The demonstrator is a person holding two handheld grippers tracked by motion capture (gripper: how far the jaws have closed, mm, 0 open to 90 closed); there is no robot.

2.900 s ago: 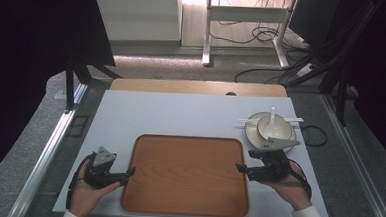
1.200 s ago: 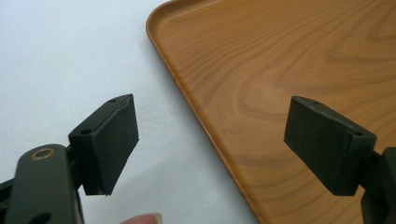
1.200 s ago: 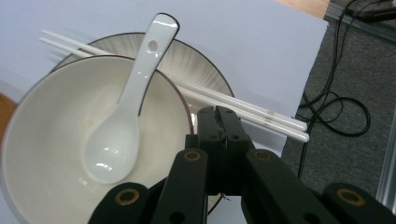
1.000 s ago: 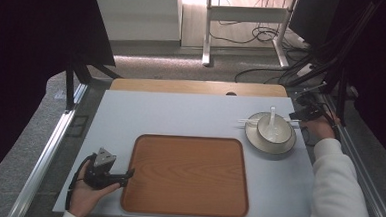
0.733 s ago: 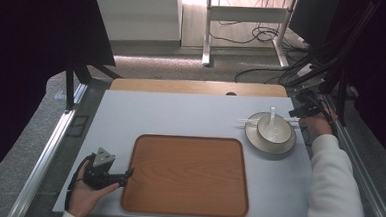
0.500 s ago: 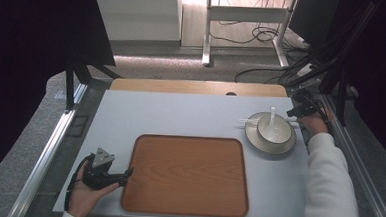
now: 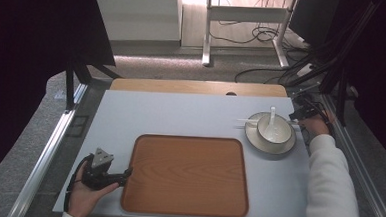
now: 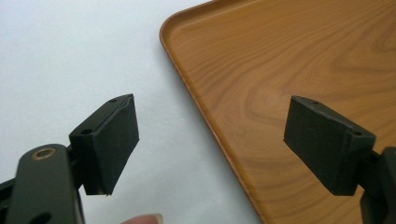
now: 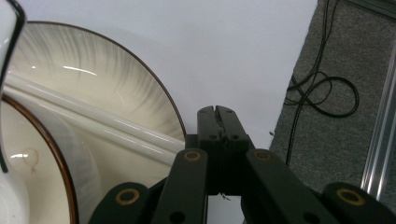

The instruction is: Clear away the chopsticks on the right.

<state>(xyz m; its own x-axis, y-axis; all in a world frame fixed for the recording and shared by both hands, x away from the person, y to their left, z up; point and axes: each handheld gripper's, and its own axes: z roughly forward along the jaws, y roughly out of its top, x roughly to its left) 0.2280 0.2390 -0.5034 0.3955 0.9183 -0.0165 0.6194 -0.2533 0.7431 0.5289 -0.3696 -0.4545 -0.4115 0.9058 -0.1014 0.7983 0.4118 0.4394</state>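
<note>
Resting at the far right of the white surface (image 7: 180,113): plate (image 7: 253,137) carrying a bowl (image 7: 272,130), spoon (image 7: 272,114) and white chopsticks (image 9: 93,122). Right tool (image 9: 217,112), jaws pressed together on nothing, just beside the plate's rim. Left tool (image 8: 212,140), jaws wide apart and empty, straddling the near left edge of the wooden tray (image 7: 187,173).
</note>
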